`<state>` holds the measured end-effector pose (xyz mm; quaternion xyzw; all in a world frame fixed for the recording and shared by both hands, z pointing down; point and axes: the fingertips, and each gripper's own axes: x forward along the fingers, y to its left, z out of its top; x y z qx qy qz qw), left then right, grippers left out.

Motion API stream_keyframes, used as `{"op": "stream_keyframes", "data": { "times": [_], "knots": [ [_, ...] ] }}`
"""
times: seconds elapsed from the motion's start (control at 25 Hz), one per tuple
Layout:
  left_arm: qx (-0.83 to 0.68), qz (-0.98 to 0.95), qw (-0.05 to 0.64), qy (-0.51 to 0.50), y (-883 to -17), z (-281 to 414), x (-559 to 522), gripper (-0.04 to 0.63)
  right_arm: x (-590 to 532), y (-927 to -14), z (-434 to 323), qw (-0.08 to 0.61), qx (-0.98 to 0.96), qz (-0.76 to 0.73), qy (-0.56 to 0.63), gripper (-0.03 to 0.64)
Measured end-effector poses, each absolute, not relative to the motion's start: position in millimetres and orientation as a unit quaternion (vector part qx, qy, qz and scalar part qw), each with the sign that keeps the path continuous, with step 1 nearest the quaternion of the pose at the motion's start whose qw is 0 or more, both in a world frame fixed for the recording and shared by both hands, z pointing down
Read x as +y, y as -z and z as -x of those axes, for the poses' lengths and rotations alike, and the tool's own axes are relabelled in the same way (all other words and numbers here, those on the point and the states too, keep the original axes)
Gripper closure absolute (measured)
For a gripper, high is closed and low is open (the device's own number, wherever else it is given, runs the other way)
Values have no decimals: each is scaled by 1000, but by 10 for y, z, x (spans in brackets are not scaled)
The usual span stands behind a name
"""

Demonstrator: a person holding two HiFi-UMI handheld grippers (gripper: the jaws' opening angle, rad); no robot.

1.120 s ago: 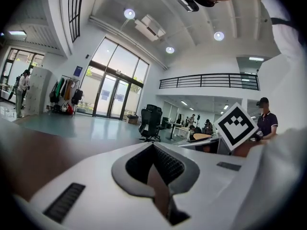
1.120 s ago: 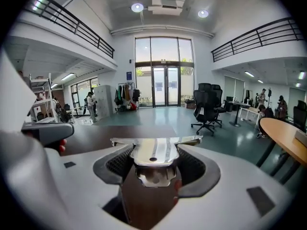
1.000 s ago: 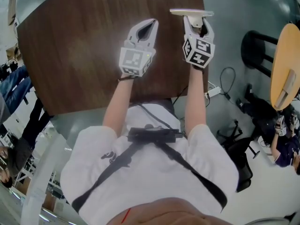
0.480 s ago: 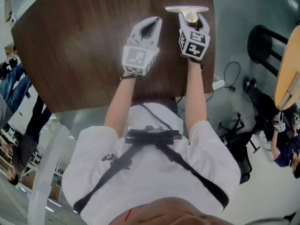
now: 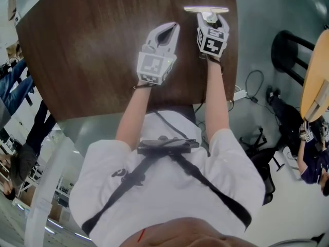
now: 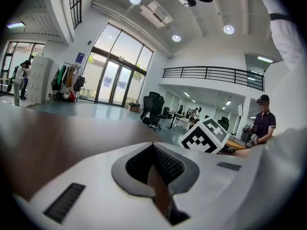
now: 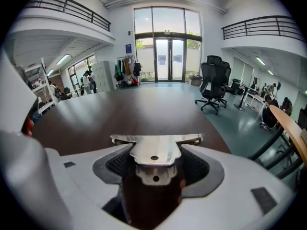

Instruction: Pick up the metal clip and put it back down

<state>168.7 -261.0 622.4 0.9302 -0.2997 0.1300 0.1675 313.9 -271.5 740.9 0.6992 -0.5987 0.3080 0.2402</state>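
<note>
The metal clip (image 5: 205, 9) is a shiny silver piece with a wide flat bar, lying crosswise at the tips of my right gripper (image 5: 208, 17), over the dark wooden table (image 5: 92, 45) near its right edge. In the right gripper view the clip's narrower handle part (image 7: 154, 152) sits between the two ribbed pads, which press on both of its sides. I cannot tell whether the clip touches the tabletop. My left gripper (image 5: 169, 29) hovers just to the left with its tips together and nothing in it; the left gripper view shows its jaws (image 6: 153, 146) meeting at the tip.
The table's right edge (image 5: 235, 45) runs close beside the right gripper. On the floor beyond it are a black stool (image 5: 288, 50), cables (image 5: 249, 86) and a round light-wood table (image 5: 313, 76). People stand at the left (image 5: 15, 86).
The right gripper, with the clip still in it, has shifted slightly left, away from the table's right edge. The left gripper has kept its place beside it.
</note>
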Motion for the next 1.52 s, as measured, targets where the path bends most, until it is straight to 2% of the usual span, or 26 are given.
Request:
{"op": "stream_keyframes", "data": {
  "times": [0.12, 0.48, 0.6, 0.72, 0.88, 0.96, 1.04, 1.12, 1.4, 1.52],
  "knots": [
    [-304, -930, 160, -128, -6097, -1610, -2507, 598, -2583, -7457, -3145, 259, -595, -689, -324, 321],
    [-316, -931, 143, -114, -5673, -1271, -2141, 598, -2038, -7084, -3238, 235, -586, -710, -312, 321],
    [-329, -929, 122, -116, -5455, -997, -1921, 598, -1722, -6669, -3066, 190, -587, -720, -318, 321],
    [-358, -919, 129, -105, -5336, -701, -1668, 598, -1482, -6276, -2646, 136, -638, -692, -310, 321],
    [-381, -913, 121, -84, -5191, -597, -1616, 598, -1520, -5763, -2071, 102, -719, -633, -267, 322],
    [-389, -910, 120, -74, -5092, -529, -1636, 598, -1545, -5547, -1805, 88, -737, -621, -250, 430],
    [-397, -908, 112, -65, -4925, -432, -1670, 598, -1581, -5341, -1529, 82, -752, -612, -230, 450],
    [-407, -906, 104, -59, -4801, -364, -1666, 598, -1583, -5177, -1347, 79, -761, -608, -213, 526],
    [-412, -905, 95, -47, -4616, -381, -1622, 598, -1563, -4834, -1326, 52, -761, -616, -197, 609],
    [-411, -906, 90, -40, -4535, -370, -1632, 598, -1592, -4774, -1328, 51, -756, -622, -196, 609]
  ]
}}
